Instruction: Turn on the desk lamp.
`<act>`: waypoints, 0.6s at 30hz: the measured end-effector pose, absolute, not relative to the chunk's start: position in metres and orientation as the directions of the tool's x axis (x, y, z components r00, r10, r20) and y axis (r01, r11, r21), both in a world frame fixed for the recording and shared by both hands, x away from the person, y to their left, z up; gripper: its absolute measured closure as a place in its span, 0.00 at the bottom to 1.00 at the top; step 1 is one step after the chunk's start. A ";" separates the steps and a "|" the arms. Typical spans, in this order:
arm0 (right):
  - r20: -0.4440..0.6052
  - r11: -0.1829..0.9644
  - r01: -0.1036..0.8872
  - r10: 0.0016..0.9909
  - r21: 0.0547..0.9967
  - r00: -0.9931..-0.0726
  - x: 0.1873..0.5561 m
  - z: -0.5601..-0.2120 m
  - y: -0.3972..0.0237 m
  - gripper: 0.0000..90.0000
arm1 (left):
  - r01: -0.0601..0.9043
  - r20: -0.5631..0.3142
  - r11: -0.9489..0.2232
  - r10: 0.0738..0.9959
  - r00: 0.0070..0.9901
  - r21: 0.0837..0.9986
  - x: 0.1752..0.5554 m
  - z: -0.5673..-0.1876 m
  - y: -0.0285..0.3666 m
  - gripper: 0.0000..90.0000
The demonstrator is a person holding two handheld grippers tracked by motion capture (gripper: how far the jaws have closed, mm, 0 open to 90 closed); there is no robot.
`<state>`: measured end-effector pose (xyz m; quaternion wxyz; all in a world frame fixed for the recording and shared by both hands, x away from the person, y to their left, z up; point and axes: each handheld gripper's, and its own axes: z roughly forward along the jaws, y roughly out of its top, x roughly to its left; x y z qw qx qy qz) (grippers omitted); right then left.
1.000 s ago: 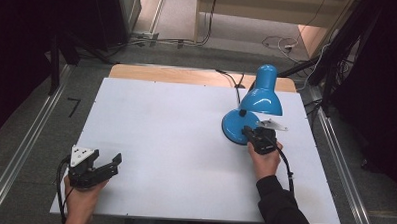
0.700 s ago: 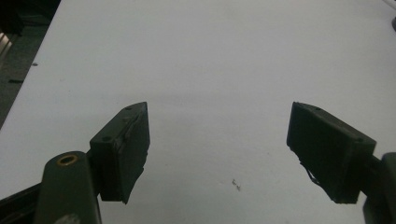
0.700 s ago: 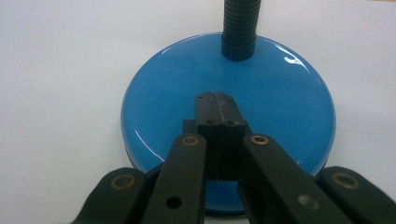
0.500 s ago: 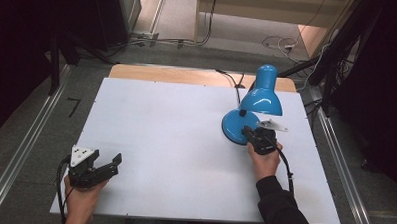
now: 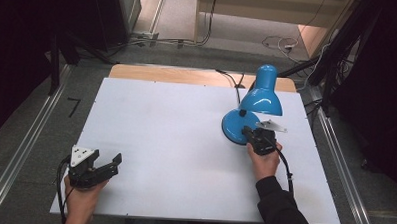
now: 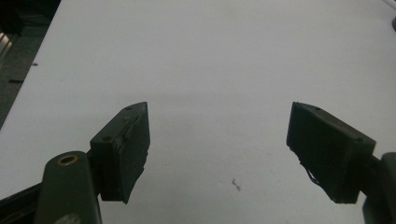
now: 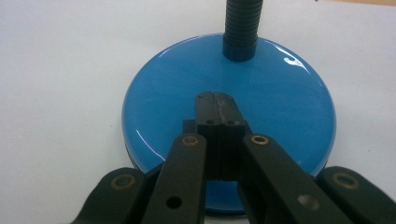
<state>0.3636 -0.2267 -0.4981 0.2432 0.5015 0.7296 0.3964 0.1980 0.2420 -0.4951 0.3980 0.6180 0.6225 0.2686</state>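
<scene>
Item 1, your left gripper (image 5: 107, 165): at the near left corner of the white surface (image 5: 166, 126), resting in your hand, fingers (image 6: 123, 149) spread wide with nothing between them; bare board ahead of it

Item 2, surface: white, flat, otherwise uncluttered from left edge to the lamp; a wooden strip shows along its far edge

Item 3, blue desk lamp (image 5: 254, 106): stands toward the right of the surface, far half. Round glossy base (image 7: 229, 107), ribbed black gooseneck (image 7: 240, 28) rising from its far side, blue shade (image 5: 262, 96) hanging over the base. Judged: base weighted and stiff, its enamel slick, so fingers may skid on the dome; the gooseneck bends and gives ribs to bite on, the better hold. Shade likely thin metal, dents easily. A small black block on the base under your fingertips may be the switch; I cannot tell

Item 4, your right gripper (image 5: 251, 134): over the near part of the base, fingers pressed together tip to tip, apparently holding nothing, touching or just above that block

Item 5, obstructions: the lamp's cord (image 5: 232, 80) trails off the far edge; the shade overhangs any approach from above
</scene>
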 end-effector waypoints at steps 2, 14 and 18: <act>0.043 0.182 0.539 0.925 0.823 -0.379 0.363 -0.498 -0.227 0.97 | 0.556 -0.163 0.092 0.983 0.080 0.826 0.198 -0.495 0.242 0.24; 0.037 0.186 0.530 0.924 0.827 -0.381 0.362 -0.500 -0.227 0.97 | 0.555 -0.163 0.091 0.983 0.081 0.827 0.198 -0.495 0.242 0.24; 0.035 0.187 0.530 0.924 0.827 -0.381 0.362 -0.500 -0.227 0.97 | 0.555 -0.163 0.091 0.983 0.081 0.827 0.198 -0.495 0.242 0.24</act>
